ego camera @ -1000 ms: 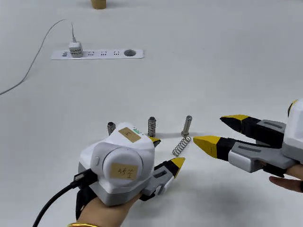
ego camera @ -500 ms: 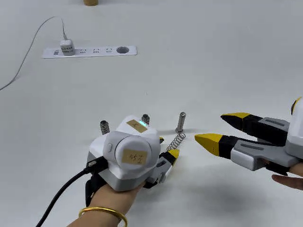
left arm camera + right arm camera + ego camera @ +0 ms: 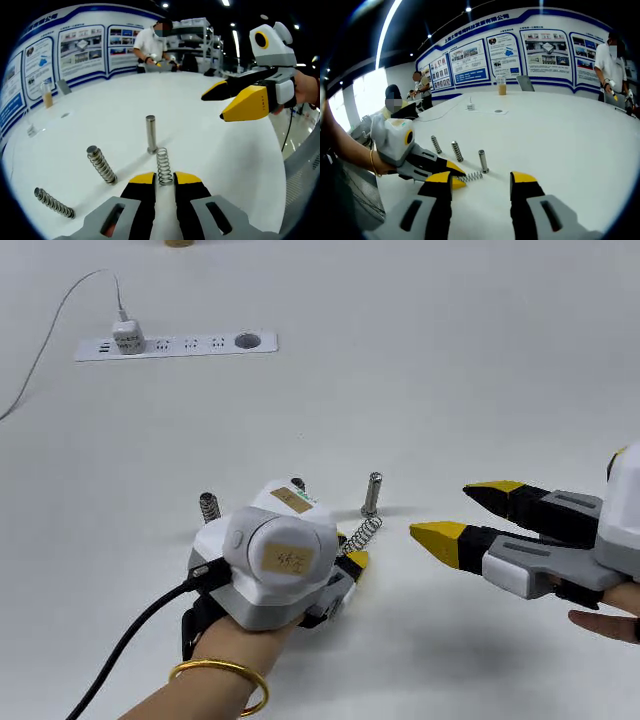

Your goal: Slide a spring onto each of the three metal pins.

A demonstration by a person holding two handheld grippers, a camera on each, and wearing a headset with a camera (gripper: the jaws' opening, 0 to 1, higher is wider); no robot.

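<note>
Left claw [image 3: 165, 178] clamps a slim coiled spring [image 3: 162, 162]; right claw [image 3: 481, 177] gapes apart.

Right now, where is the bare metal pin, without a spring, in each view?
Head view: bare pin near centre, just above the loose spring.
Left gripper view: the pin stands at centre, beyond the jaw tips.
Right gripper view: the pin is below centre, rightmost of three.
Shared landmark: the loose spring beside this pin.
</note>
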